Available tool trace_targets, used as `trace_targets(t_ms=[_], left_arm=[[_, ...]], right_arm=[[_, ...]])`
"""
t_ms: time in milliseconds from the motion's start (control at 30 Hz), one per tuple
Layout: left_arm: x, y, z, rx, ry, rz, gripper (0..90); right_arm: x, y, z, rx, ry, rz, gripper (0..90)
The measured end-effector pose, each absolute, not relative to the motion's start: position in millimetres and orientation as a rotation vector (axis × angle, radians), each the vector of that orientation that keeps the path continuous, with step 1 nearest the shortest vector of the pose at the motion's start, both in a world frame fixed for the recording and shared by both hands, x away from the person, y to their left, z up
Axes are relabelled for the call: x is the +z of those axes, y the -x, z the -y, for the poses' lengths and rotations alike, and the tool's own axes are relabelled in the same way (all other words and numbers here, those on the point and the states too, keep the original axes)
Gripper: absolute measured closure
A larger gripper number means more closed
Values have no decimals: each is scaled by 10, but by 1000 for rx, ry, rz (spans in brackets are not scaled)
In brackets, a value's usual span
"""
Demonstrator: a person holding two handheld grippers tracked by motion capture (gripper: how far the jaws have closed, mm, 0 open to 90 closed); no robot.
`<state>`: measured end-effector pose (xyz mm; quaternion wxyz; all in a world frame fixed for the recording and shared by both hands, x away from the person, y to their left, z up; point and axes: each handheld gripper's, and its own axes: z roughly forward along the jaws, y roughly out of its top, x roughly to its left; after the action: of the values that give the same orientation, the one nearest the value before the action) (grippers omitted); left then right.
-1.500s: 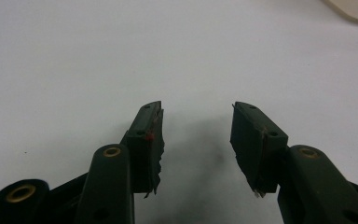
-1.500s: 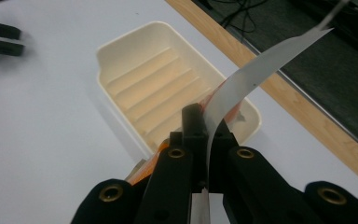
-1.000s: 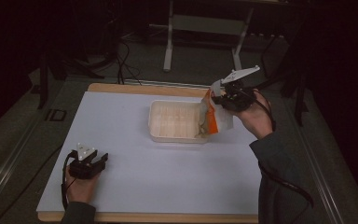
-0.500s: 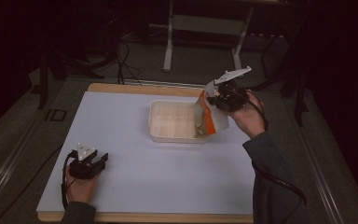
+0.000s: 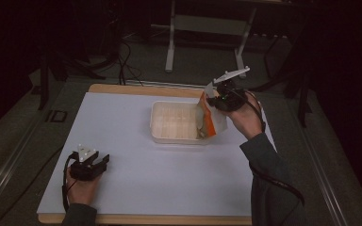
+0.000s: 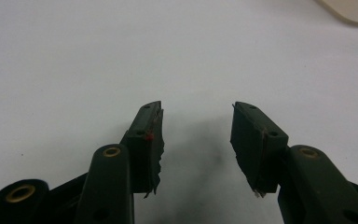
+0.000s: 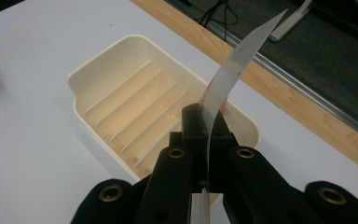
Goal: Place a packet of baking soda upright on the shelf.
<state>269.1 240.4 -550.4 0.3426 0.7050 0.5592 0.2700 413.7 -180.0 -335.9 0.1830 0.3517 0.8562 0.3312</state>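
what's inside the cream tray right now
The cream tray shows a ribbed floor with nothing lying on the visible ribs. The right gripper holds an orange and white packet at the tray's right end, covering that corner in the high view, so anything there can't be seen.

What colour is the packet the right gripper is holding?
The flat packet is orange and white, with a silvery edge; the high view shows it best.

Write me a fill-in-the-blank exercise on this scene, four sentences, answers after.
1. The right claw is shut on a ____.
2. The bag hangs over the cream ____.
3. The left claw rests on the white table with its jaws ____.
4. Inside, the tray has raised ____ along its floor.

Answers: bag; tray; open; ridges
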Motion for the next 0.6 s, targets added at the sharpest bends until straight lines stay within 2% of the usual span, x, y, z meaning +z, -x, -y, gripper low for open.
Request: trace_targets(t_ms=[600], left_arm=[[-5504, -2691, -2399, 701, -1835, -1452, 532]], right_arm=[[-3432, -4221, 1788, 932, -1131, -2351, 900]])
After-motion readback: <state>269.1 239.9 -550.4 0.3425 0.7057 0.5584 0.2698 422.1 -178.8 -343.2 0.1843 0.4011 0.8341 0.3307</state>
